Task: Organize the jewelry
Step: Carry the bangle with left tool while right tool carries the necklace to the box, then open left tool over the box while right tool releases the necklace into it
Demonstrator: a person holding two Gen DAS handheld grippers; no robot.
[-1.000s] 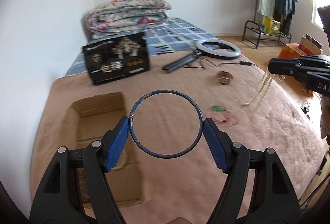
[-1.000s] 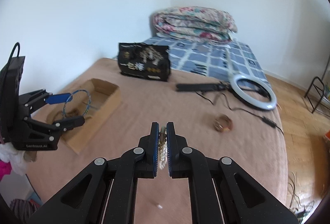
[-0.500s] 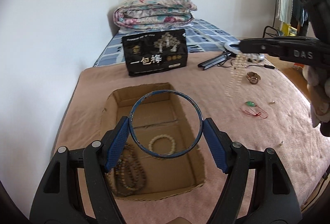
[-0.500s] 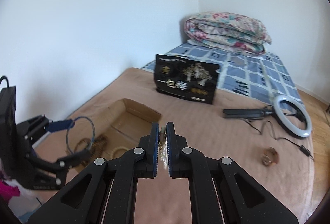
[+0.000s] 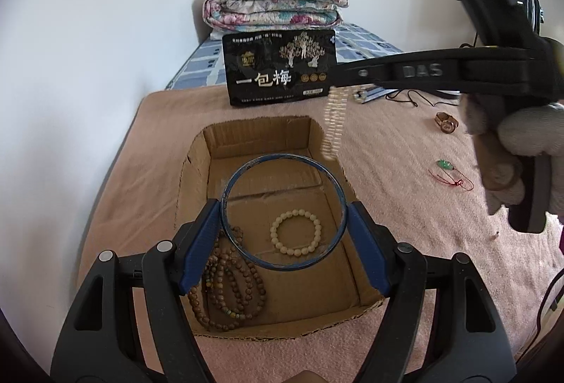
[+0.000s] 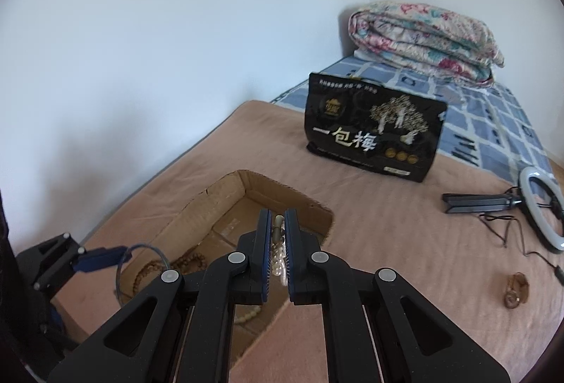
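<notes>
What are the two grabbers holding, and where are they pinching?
The left gripper squeezes a blue bangle by its two opposite sides. The right gripper pinches a pearl necklace near its top, so it dangles.

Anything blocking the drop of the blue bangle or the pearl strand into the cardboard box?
Nothing visible. The blue bangle in the left gripper hangs over the open cardboard box; the pearl strand in the right gripper dangles above its far rim. Only bracelets lie inside.

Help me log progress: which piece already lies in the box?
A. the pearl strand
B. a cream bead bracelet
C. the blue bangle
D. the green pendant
B: the cream bracelet lies on the box floor beside brown beads; the bangle is in the left gripper.
</notes>
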